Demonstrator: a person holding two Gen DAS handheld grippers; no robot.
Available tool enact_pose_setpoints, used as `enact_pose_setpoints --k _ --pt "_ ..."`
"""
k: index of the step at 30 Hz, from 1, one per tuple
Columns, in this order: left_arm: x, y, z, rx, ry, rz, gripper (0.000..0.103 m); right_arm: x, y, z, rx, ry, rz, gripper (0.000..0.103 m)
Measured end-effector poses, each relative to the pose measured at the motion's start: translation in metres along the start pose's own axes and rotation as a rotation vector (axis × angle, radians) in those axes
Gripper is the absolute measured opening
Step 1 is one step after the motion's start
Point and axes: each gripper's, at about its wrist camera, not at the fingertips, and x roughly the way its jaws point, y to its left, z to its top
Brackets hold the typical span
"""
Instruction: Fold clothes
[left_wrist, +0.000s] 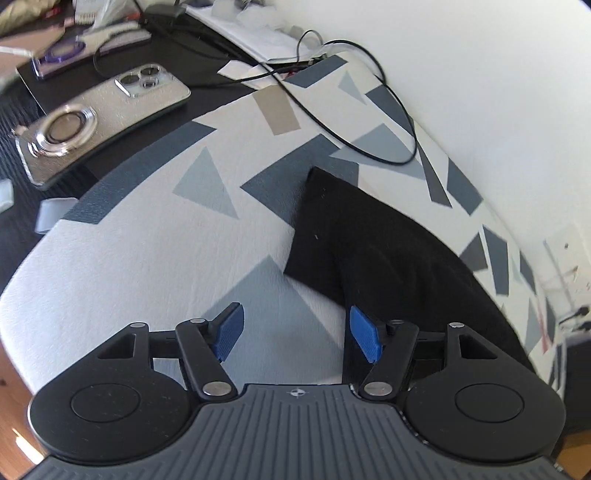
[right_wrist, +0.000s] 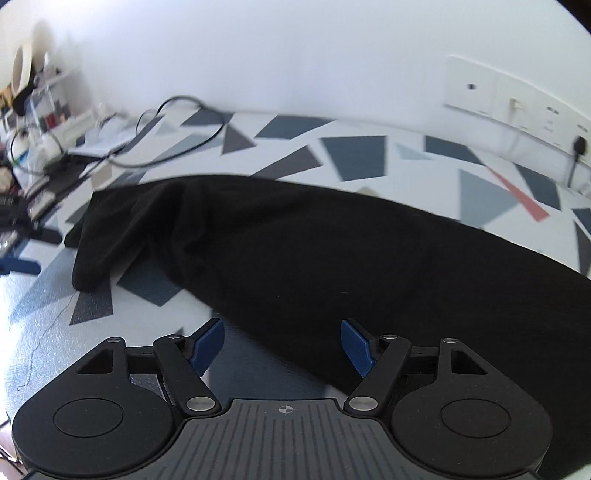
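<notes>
A: Left wrist view: left tongs (left_wrist: 296, 334) are spread apart, nothing between the blue pads, hovering over the white worktop cover with grey and blue triangles (left_wrist: 155, 251). The black soft-fabric garment (left_wrist: 373, 251) lies on that cover ahead and to the right; its near edge runs just beside the right-hand pad. Looks like the approach step, no grasp made.

B: Clutter?

A: A silver phone with a clear ring holder (left_wrist: 103, 118) sits on the dark surface far left, well apart. A thin black cable (left_wrist: 354, 125) loops on the cover just beyond the garment's far corner; it could snag if the cloth gets dragged that way.

B: Right wrist view?

A: Right tongs (right_wrist: 282, 347) are also apart and empty. The garment (right_wrist: 314, 254) stretches across the cover, sleeve-like end bunched at left, near edge passing under the gap. Next move probably calls for lowering, pinching an edge on each side, then lifting over. A white wall socket panel (right_wrist: 517, 96) is behind, out of the way.
</notes>
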Motion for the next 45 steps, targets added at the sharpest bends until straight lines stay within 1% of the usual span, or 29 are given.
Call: enact_pose_setpoints --k 1,2,5,7,8,9,10,11,12,13,15,18,22,24,26,28,30,31,33,34,35,36,38,40,41,43,45 --pt "0.006 0.003 0.006 -0.017 0.011 -0.008 0.065 0.000 0.015 0.002 -0.011 0.007 -0.016 0.067" --pt "0.011 0.004 0.010 -0.024 0.017 -0.016 0.065 0.004 0.019 0.003 -0.013 0.010 -0.032 0.067" --pt "0.019 0.000 0.018 0.022 0.006 -0.041 0.065 0.010 0.024 0.004 0.017 0.013 -0.063 0.067" --pt "0.023 -0.004 0.021 0.058 0.001 -0.037 0.063 0.013 0.024 0.003 0.042 0.008 -0.079 0.066" --pt "0.024 -0.005 0.022 0.071 -0.008 -0.033 0.051 0.015 0.025 0.003 0.047 0.000 -0.088 0.065" --pt "0.025 -0.006 0.025 0.080 -0.013 -0.028 0.026 0.015 0.026 0.003 0.046 -0.004 -0.097 0.062" --pt "0.028 -0.004 0.028 0.076 -0.009 -0.032 0.011 0.015 0.027 0.003 0.045 -0.008 -0.105 0.052" --pt "0.031 -0.003 0.031 0.069 -0.004 -0.036 0.006 0.014 0.028 0.003 0.038 -0.013 -0.105 0.046" --pt "0.031 -0.002 0.033 0.070 -0.020 -0.034 0.005 0.013 0.029 0.004 0.030 -0.010 -0.098 0.034" --pt "0.031 -0.001 0.036 0.072 -0.039 -0.030 0.004 0.012 0.029 0.004 0.022 -0.004 -0.099 0.024" --pt "0.028 -0.001 0.042 0.101 -0.071 -0.026 0.003 0.009 0.028 0.005 0.012 0.010 -0.100 0.013" --pt "0.023 0.000 0.052 0.142 -0.106 -0.017 0.002 0.003 0.024 0.002 0.032 0.038 -0.080 0.008" --pt "0.025 0.010 0.065 0.146 -0.102 0.003 0.002 -0.004 0.023 -0.004 0.044 0.064 -0.058 0.008" --pt "0.028 0.015 0.069 0.138 -0.080 0.002 0.004 -0.006 0.025 -0.007 0.046 0.068 -0.054 0.008" --pt "0.029 0.017 0.071 0.129 -0.046 0.018 0.006 -0.006 0.026 -0.008 0.055 0.064 -0.057 0.008" --pt "0.025 0.016 0.071 0.130 -0.028 0.024 0.013 -0.006 0.025 -0.008 0.075 0.060 -0.056 0.008" --pt "0.015 0.012 0.066 0.159 -0.014 0.004 0.029 -0.005 0.025 -0.008 0.083 0.057 -0.058 0.008" --pt "0.009 0.009 0.062 0.187 -0.007 -0.015 0.033 -0.004 0.026 -0.008 0.084 0.055 -0.059 0.008" --pt "-0.003 -0.002 0.049 0.285 0.020 -0.062 0.050 -0.005 0.026 -0.009 0.082 0.051 -0.065 0.008" --pt "-0.007 -0.008 0.042 0.334 0.045 -0.078 0.056 -0.005 0.027 -0.009 0.084 0.048 -0.067 0.008" --pt "-0.009 -0.013 0.035 0.376 0.084 -0.096 0.066 -0.005 0.027 -0.009 0.086 0.047 -0.069 0.008" --pt "-0.010 -0.017 0.028 0.402 0.126 -0.116 0.068 -0.005 0.027 -0.010 0.089 0.045 -0.071 0.009" --pt "-0.007 -0.020 0.016 0.417 0.191 -0.136 0.068 -0.005 0.027 -0.011 0.092 0.034 -0.072 0.009" --pt "0.000 -0.023 0.006 0.414 0.236 -0.134 0.068 -0.005 0.028 -0.014 0.087 0.015 -0.077 0.009" --pt "0.005 -0.026 0.003 0.408 0.252 -0.114 0.068 -0.006 0.029 -0.017 0.078 0.004 -0.083 0.009" --pt "0.013 -0.031 0.000 0.398 0.268 -0.090 0.068 -0.007 0.032 -0.021 0.066 -0.018 -0.094 0.009" --pt "0.015 -0.036 -0.004 0.406 0.242 -0.071 0.068 -0.007 0.033 -0.023 0.069 -0.032 -0.101 0.009"
